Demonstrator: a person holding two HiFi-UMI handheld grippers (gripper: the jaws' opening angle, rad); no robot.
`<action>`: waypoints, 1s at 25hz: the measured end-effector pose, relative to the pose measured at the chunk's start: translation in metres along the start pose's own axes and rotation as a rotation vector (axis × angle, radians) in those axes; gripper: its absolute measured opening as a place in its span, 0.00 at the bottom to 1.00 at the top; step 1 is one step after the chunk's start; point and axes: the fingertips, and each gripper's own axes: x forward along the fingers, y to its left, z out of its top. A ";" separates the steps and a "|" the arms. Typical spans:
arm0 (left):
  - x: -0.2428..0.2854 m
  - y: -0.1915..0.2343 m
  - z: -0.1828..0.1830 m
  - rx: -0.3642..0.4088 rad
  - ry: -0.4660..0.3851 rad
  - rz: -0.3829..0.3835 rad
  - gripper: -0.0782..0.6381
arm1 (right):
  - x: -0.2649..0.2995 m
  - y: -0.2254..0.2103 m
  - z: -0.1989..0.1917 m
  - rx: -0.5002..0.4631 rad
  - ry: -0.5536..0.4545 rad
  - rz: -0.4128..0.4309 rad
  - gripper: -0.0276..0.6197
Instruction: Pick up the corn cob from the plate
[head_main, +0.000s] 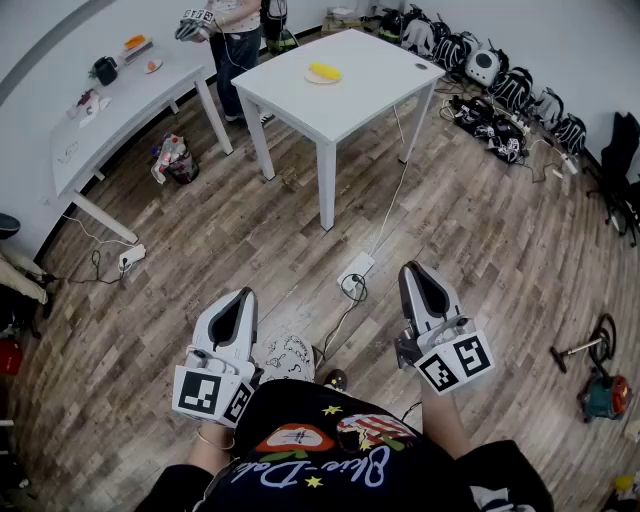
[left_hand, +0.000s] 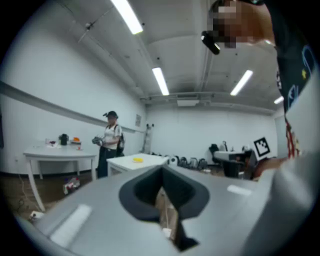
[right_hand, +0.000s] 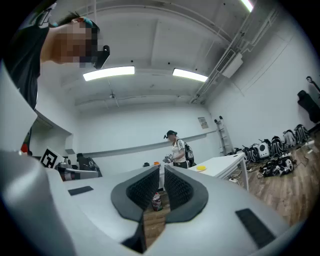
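The yellow corn cob lies on a pale plate on the white square table at the far side of the room. In the left gripper view the corn cob is a small yellow spot on that table; in the right gripper view the corn cob is just as small. My left gripper and right gripper are held level close to my body, far from the table. Both are shut with nothing between the pads.
Wooden floor lies between me and the table, with a power strip and its cable on it. Another person stands by a long white table at the back left. A bag sits under it. Backpacks line the right wall; a vacuum cleaner stands at right.
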 end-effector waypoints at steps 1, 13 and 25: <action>0.005 0.009 0.000 -0.018 -0.004 0.006 0.11 | 0.009 0.001 -0.002 -0.017 0.011 0.005 0.07; 0.140 0.125 0.005 -0.021 -0.061 -0.048 0.11 | 0.157 -0.052 -0.018 -0.063 0.046 -0.049 0.07; 0.292 0.302 0.046 0.048 -0.101 -0.190 0.11 | 0.408 -0.076 -0.005 -0.100 0.000 -0.123 0.07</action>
